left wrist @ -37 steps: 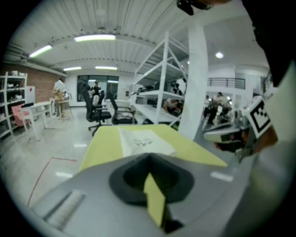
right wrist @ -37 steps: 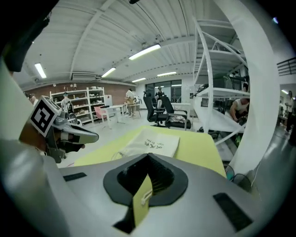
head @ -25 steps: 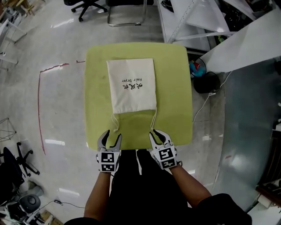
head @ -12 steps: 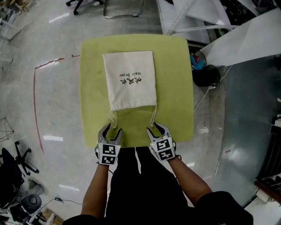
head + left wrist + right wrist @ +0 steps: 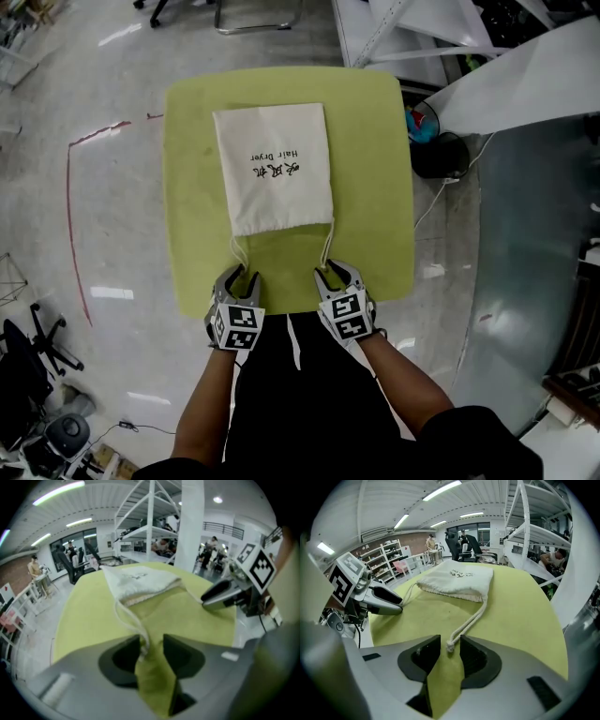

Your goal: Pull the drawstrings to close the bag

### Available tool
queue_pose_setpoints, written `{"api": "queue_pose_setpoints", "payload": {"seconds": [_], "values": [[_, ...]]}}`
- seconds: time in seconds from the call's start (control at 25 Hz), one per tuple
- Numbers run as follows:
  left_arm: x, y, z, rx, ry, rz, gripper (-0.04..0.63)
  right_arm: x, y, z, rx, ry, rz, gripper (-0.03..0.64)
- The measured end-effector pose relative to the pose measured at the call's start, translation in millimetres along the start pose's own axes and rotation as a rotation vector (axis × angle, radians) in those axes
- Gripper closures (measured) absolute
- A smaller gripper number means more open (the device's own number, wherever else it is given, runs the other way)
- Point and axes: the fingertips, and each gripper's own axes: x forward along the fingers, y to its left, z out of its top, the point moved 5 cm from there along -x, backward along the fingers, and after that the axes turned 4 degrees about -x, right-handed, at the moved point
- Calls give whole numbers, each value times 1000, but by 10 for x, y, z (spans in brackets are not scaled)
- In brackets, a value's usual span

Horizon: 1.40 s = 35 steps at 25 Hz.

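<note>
A cream drawstring bag [image 5: 272, 169] with black print lies flat on the yellow-green table [image 5: 375, 169], mouth towards me. Its left drawstring [image 5: 240, 255] runs into my left gripper [image 5: 239, 273]. In the left gripper view the cord [image 5: 129, 620] lies between the jaws against one inner face, and a gap remains on the other side. The right drawstring [image 5: 327, 246] ends in a knot [image 5: 450, 645] between the jaws of my right gripper [image 5: 334, 272], with slim gaps on both sides. Both grippers' jaws have just been closing round their cords.
The table's near edge sits just under both grippers. A red tape line [image 5: 70, 187] marks the floor at left. A blue object [image 5: 422, 122] and a black round one [image 5: 441, 155] stand right of the table, beside white shelving [image 5: 450, 37].
Both grippers have moved forward and down onto the cord ends, which now lie between their jaws. The left jaws stand narrower than before.
</note>
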Motion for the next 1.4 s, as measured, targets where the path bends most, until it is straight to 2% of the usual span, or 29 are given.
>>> {"api": "queue_pose_setpoints", "payload": {"seconds": [0.16,0.6,0.72,0.8,1.0,1.08,1.4], "values": [[-2,-30,8,-17,5,11,436,-27,-4,42,-8,-11,10,494],[12,-11,29,-61,32,13,441,-5,16,25,13,9,-51,514],[16,-27,48,-77,34,19,486,-9,54,14,45,0,-80,572],[20,-51,55,-87,34,17,555,-3,71,5,72,-5,-86,574],[-2,-49,43,-133,34,16,565,-71,55,-50,105,-6,-73,580],[-16,-25,42,-141,42,35,567,-132,-22,-86,103,-4,-95,581],[-245,436,-20,-188,46,197,568,-381,-417,-149,35,11,-245,581]]}}
